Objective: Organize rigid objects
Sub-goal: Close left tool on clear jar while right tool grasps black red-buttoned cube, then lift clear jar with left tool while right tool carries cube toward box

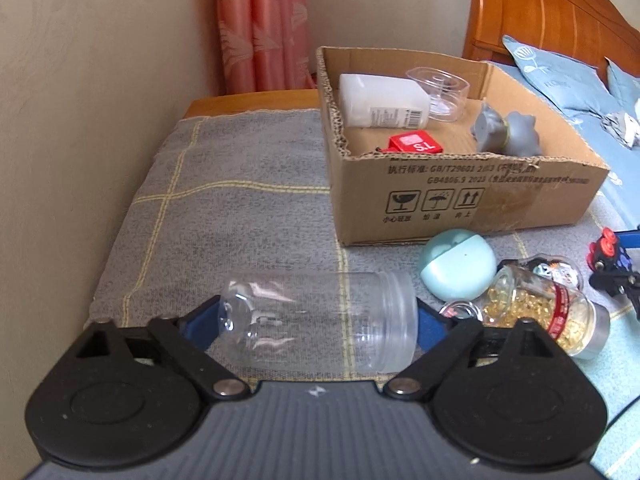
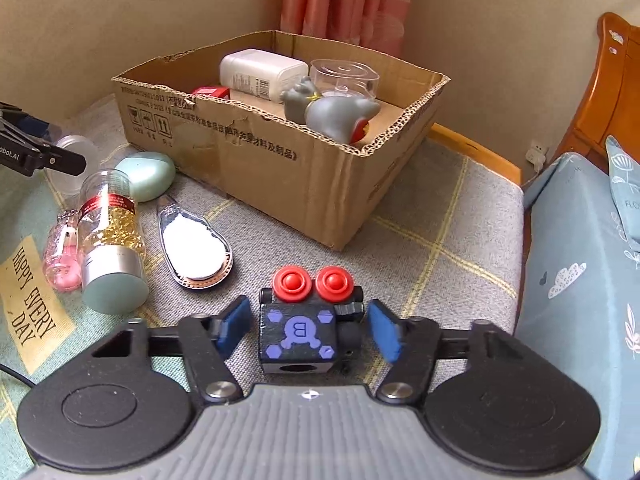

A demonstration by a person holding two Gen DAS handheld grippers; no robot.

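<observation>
The left gripper (image 1: 316, 324) is reaching down over a grey checked cloth (image 1: 240, 200), its two blue pads (image 1: 202, 326) clamping one clear bottle (image 1: 304, 312) that is lying on its side, one pad pressing on the base at the left and the other on the open mouth at the right.

The right gripper (image 2: 308, 328) is hovering around one black toy block (image 2: 298, 332) carrying two red buttons (image 2: 290, 282). Its fingers are standing apart, one on each side of the block, with a narrow gap showing at each pad.

One cardboard box (image 1: 460, 200) is sitting at the far side of the cloth, holding four things: one white bottle (image 1: 380, 100) lying on its side, one clear round tub (image 1: 440, 88) behind it, one small red packet (image 1: 414, 144) near the front wall, and one grey toy animal (image 1: 504, 128) to the right.

Six things are lying outside the box: the clear bottle, the toy block, one mint round case (image 1: 456, 272) just in front of the box, one jar of gold capsules (image 1: 540, 312) lying near that case, one small pink vial (image 2: 62, 252) touching the jar's left side, and one clear tape dispenser (image 2: 196, 244) lying between the jar and the block.
</observation>
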